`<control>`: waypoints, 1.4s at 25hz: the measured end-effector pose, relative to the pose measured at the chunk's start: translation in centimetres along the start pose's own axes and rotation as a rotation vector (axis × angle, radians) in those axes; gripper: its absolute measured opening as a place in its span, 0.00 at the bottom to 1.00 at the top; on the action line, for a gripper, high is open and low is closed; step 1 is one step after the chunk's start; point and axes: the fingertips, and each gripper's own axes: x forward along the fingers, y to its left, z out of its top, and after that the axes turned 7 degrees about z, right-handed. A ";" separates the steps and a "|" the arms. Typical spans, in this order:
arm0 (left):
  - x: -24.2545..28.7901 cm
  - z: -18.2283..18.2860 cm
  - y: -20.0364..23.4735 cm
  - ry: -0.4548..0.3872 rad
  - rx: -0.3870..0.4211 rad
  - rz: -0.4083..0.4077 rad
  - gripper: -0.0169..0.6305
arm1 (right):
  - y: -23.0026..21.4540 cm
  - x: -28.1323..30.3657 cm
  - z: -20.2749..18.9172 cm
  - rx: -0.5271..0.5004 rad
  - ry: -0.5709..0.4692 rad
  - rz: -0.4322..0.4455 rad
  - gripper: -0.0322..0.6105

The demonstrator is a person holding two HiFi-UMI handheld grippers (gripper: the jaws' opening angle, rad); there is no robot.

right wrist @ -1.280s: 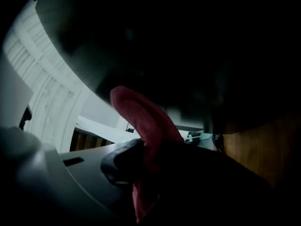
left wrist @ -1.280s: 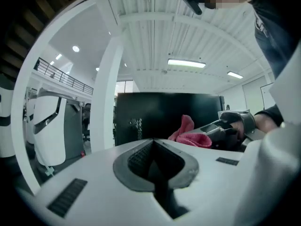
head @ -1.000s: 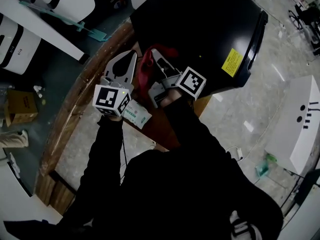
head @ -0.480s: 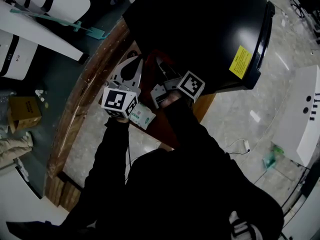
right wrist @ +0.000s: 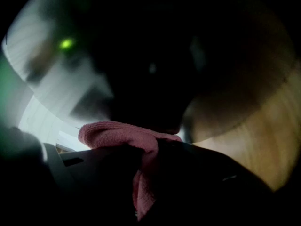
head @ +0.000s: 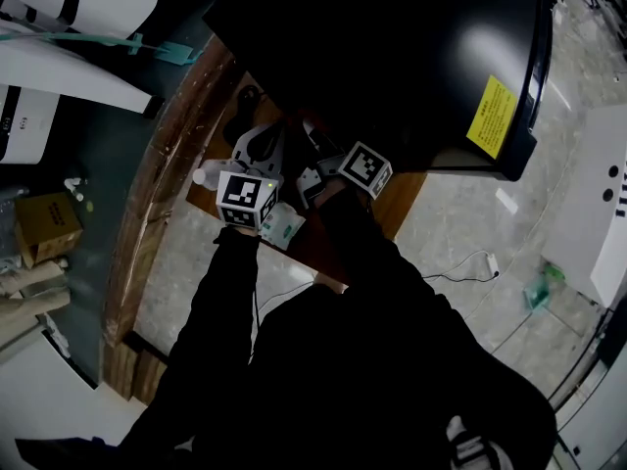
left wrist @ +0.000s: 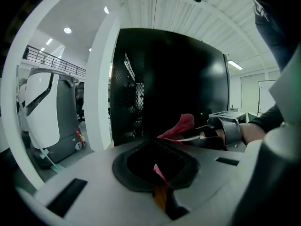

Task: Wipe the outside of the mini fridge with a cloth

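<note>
Cloth point(right wrist: 117, 133), pink, is clamped in the right gripper point(right wrist: 146, 149) and held up against the black mini fridge point(head: 392, 57), probably ready to wipe. The left gripper point(left wrist: 155, 149) waits alongside, jaws together.

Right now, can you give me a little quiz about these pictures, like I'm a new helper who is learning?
1. Pick one: what colour is the cloth pinched in the jaws of the right gripper? A pink, B blue, C green.
2. True or false: the mini fridge stands on the floor.
3. Fill the gap: the sticker on the mini fridge is ____.

Key
1. A, pink.
2. False: it stands on the wooden table.
3. Yellow.
</note>
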 end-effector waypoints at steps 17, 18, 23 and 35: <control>2.0 -7.4 -2.5 0.118 -0.041 -0.039 0.03 | -13.1 -1.6 0.0 -0.089 0.080 -0.066 0.19; 1.7 -6.9 -2.7 0.107 -0.037 -0.042 0.03 | -13.2 -1.5 -0.1 -0.108 0.094 -0.073 0.19; -0.8 -3.1 -2.4 0.024 -0.051 -0.017 0.03 | -7.0 -2.5 -0.4 -0.296 0.196 -0.014 0.18; -12.2 9.5 -10.8 -0.172 -0.102 -0.125 0.03 | 19.4 -13.1 -1.8 -1.048 0.403 0.191 0.18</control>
